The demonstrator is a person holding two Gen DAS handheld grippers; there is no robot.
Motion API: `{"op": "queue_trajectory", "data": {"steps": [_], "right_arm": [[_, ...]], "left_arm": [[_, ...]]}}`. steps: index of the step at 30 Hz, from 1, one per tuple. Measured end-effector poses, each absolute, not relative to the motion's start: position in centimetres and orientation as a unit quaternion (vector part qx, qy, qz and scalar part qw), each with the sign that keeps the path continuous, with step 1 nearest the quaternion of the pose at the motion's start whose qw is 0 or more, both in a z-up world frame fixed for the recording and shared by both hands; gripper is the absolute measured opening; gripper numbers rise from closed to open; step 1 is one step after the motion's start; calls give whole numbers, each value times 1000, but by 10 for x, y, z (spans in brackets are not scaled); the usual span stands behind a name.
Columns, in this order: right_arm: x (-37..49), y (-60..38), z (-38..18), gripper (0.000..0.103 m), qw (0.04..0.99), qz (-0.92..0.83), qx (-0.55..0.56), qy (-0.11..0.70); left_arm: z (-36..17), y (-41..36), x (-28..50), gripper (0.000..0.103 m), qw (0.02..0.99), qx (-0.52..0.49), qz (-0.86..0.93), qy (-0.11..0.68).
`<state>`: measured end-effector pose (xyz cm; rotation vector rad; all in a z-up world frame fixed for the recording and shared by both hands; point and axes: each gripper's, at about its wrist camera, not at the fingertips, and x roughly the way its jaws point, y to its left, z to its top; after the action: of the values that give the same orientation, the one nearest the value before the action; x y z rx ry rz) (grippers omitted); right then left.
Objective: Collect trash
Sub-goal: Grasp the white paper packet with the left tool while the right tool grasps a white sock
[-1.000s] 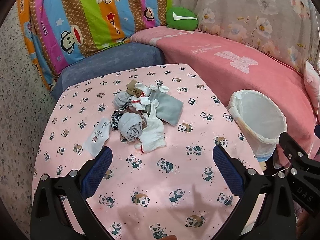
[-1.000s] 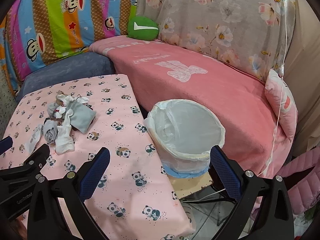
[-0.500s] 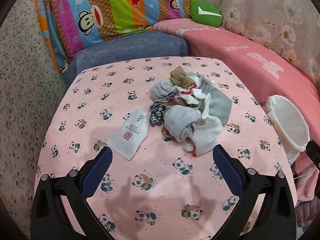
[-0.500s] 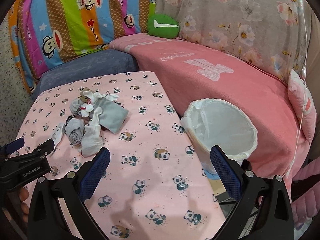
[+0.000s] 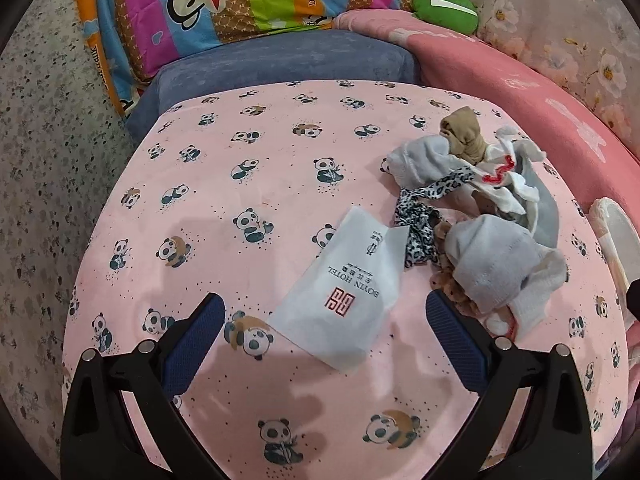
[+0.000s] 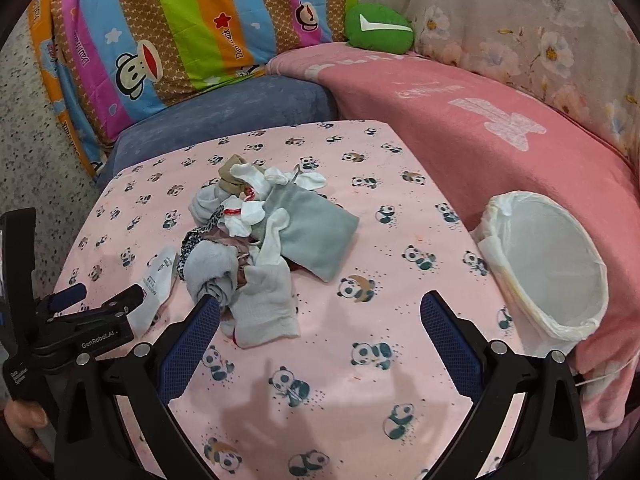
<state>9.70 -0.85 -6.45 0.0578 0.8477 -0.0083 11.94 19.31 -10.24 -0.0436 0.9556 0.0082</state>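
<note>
Both jaws stand wide apart and empty: left gripper (image 5: 322, 312) hovers over the white hotel packet (image 5: 346, 292) near the tabletop's (image 5: 240, 152) left edge. Best pinch its raised edge, clear of the sock pile (image 6: 260, 240). Lined bin (image 6: 552, 272) waits beyond the right edge, right gripper (image 6: 320, 312) idle.

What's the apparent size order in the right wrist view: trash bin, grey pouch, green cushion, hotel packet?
1. trash bin
2. grey pouch
3. green cushion, though it sits farthest back, so its rank is unsure
4. hotel packet, partly hidden by the left gripper
</note>
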Motion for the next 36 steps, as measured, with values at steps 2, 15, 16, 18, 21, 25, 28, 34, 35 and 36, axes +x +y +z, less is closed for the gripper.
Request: {"op": "queue_trajectory", "data": {"steps": [2,15,16,18,21,25,28,34,35,36], "right_arm": [[108,-3,-72,95,909,-1,33,416],[150,12,-138,24,867,41,54,494],[149,14,-139,23,866,44,54,495],[146,16,-137,16,867,51,51,493],[139,19,-130,10,870,60,47,487],[124,19,-115,10,877,69,47,474],[114,16,-99,9,885,70,47,458],[94,-1,-63,9,903,62,56,421],[92,-5,-57,9,906,59,58,416],[89,-9,-52,9,909,55,60,409]], "left_arm": [[-109,196,129,96,885,-26,-2,464],[-130,190,145,45,866,-64,-84,488],[-129,189,143,39,865,-68,-92,489],[-128,187,138,31,862,-75,-105,490],[-125,182,132,23,863,-78,-107,488],[-113,178,117,12,867,-77,-114,479],[-101,166,113,10,872,-68,-118,471],[-78,148,100,9,879,-63,-129,455],[-73,144,97,9,881,-63,-132,451],[-69,140,95,9,882,-61,-135,447]]}}
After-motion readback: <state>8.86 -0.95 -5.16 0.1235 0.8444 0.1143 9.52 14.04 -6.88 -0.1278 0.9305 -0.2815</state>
